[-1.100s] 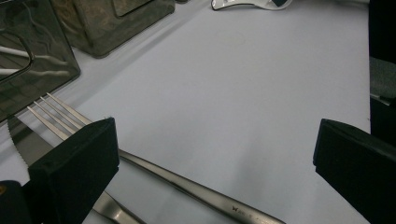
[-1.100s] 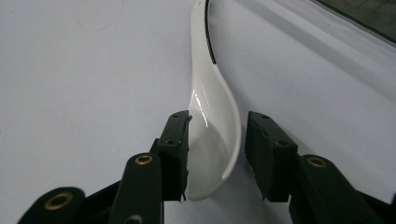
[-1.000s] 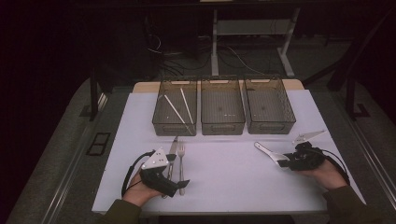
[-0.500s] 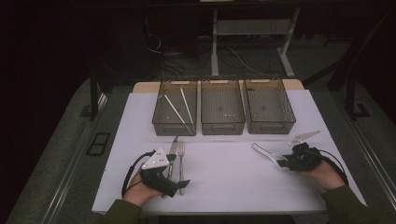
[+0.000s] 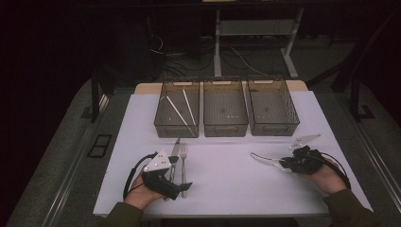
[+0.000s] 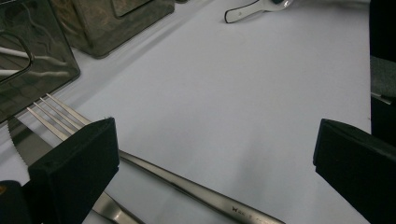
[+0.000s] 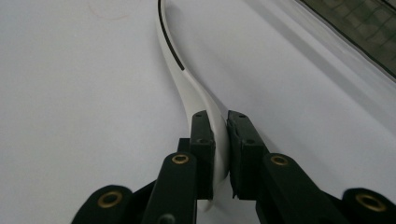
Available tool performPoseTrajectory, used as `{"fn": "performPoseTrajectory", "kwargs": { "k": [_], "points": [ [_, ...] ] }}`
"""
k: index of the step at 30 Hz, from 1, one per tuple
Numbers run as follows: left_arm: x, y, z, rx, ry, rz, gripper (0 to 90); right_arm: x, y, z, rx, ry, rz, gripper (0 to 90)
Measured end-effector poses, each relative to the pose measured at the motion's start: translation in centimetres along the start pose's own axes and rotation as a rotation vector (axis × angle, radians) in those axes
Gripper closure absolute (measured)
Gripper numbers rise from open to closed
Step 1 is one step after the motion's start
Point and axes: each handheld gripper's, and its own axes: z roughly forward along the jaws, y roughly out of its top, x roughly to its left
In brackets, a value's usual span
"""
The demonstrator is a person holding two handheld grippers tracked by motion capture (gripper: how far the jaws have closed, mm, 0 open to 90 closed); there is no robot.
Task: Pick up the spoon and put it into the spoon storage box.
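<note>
Three mesh bins (image 5: 225,113) stood in a row at the back of the white bench (image 5: 227,179). The leftmost bin held two white sticks (image 5: 182,109); nothing could be made out in the other two. One fork (image 5: 183,163) and one knife (image 5: 174,156) lay side by side before the left gripper (image 5: 182,187), its fingers (image 6: 74,163) spread wide apart and grasping nothing, the fork's handle passing between them. The right gripper (image 5: 286,163) had just been closing its fingers (image 7: 204,144), now clenched on the handle of the one white spoon (image 7: 187,88), whose bowl reached out over the bench to the left.
</note>
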Motion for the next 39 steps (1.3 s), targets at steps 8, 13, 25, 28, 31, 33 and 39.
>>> {"fn": "performPoseTrajectory", "kwargs": {
  "k": [8,13,25,28,31,33,39],
  "points": [
    [0.0,0.0,-0.1,0.001,-0.001,0.004,0.0,-0.1,0.0,-0.2,-0.004,-0.011,-0.005,81.4],
    [0.0,-0.1,0.0,-0.004,0.001,0.000,0.0,-0.4,-0.1,-0.7,-0.028,-0.018,0.002,81.4],
    [0.1,0.0,0.0,-0.004,0.000,0.001,0.0,-0.5,0.6,-1.9,-0.091,0.008,0.013,81.4],
    [0.1,0.0,0.1,-0.005,0.000,-0.003,0.0,-0.5,0.8,-2.2,-0.108,0.020,0.018,81.4],
    [0.1,0.0,0.1,0.000,0.000,-0.002,0.0,-0.4,1.0,-2.3,-0.118,0.026,0.018,81.4],
    [0.1,0.0,0.0,0.000,0.000,-0.002,0.0,-0.4,1.1,-2.3,-0.118,0.029,0.018,81.4],
    [0.1,0.0,0.1,-0.001,0.001,-0.002,0.0,-0.3,1.6,-2.5,-0.144,0.039,0.021,81.4]
  ]
}}
